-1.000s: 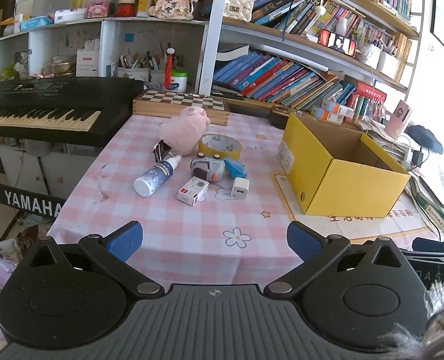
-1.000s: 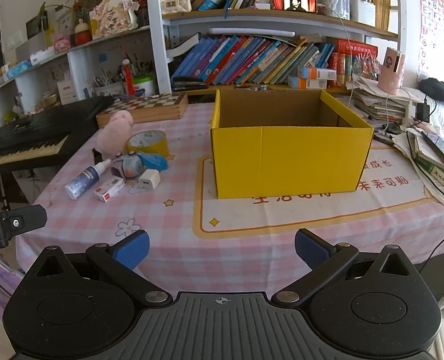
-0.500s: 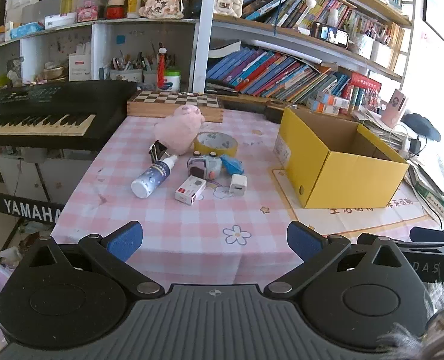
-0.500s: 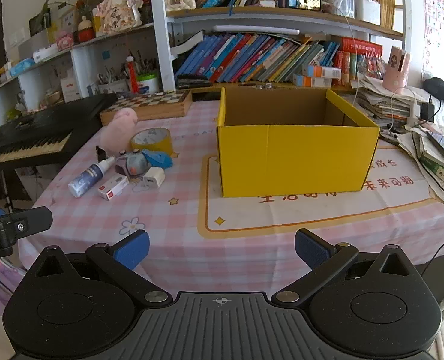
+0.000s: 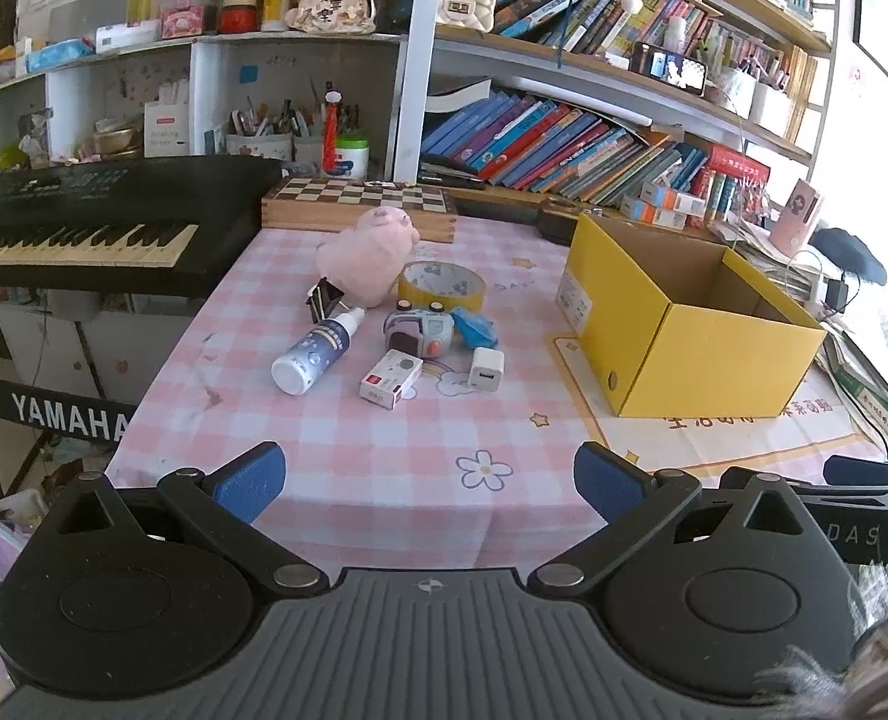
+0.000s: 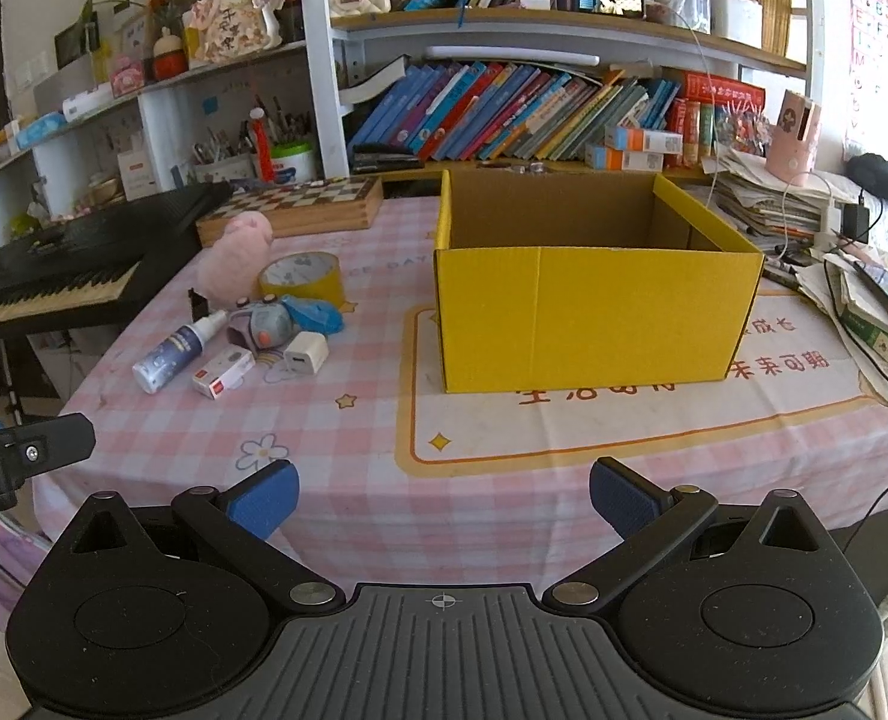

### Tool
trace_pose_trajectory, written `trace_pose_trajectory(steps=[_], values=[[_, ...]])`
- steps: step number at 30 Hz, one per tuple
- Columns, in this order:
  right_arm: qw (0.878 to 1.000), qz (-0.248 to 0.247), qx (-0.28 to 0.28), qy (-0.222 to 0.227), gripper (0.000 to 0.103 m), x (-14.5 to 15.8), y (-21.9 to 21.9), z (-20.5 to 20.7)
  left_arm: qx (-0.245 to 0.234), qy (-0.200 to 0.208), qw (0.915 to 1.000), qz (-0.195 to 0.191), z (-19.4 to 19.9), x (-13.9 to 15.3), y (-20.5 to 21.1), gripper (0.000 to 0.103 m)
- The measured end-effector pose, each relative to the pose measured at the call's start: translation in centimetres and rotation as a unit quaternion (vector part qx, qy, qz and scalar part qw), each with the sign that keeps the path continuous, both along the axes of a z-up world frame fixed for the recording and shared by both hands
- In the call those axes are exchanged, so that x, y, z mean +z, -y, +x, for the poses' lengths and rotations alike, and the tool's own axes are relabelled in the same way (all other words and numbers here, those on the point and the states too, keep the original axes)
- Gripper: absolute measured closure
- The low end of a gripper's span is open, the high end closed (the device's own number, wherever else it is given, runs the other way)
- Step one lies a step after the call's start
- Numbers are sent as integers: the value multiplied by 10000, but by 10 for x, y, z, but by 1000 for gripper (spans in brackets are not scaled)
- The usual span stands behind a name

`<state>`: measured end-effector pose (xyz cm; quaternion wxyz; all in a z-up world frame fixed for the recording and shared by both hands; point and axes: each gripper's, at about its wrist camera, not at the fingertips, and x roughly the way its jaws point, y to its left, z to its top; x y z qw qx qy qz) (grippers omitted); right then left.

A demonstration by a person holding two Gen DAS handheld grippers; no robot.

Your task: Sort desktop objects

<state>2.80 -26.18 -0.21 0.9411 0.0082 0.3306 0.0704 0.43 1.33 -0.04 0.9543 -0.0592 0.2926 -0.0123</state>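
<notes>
Hovering at the near table edge, the left gripper [image 5: 426,474] and right gripper [image 6: 441,495] both have their blue-padded tongs spread wide, holding nothing. Beyond, at centre frame on the pink checked tablecloth [image 5: 348,438], lie a white charger [image 5: 486,369], small red-and-white box [image 5: 390,378] and spray bottle [image 5: 317,350]. Farther back sit the tape roll [image 5: 441,284] and pink plush [image 5: 367,254]. An open yellow cardboard box [image 6: 594,306] stands at right.

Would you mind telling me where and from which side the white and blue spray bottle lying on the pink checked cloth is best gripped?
Grip the white and blue spray bottle across its cylindrical body, coming down from above with the open left gripper. It lies on its side, nozzle towards the pink plush toy; its left flank is free and the small white and red box lies apart.
</notes>
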Motion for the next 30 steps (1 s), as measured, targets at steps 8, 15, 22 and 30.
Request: trace_pose_trajectory(steps=[8,15,22,30], values=[[9999,39,111,-23,0,0,-3,0,64,-45,10000,-4,1,0,-2,0],[9998,71,184,-105,0,-1,-4,-1,95,-64,9999,-3,0,-2,-4,0],[9995,48,277,-114,0,-1,-8,-2,88,-108,9999,-10,-2,-5,-3,0],[9994,59,299,-141,0,-2,-10,-2,101,-148,9998,18,-1,-5,-2,0]])
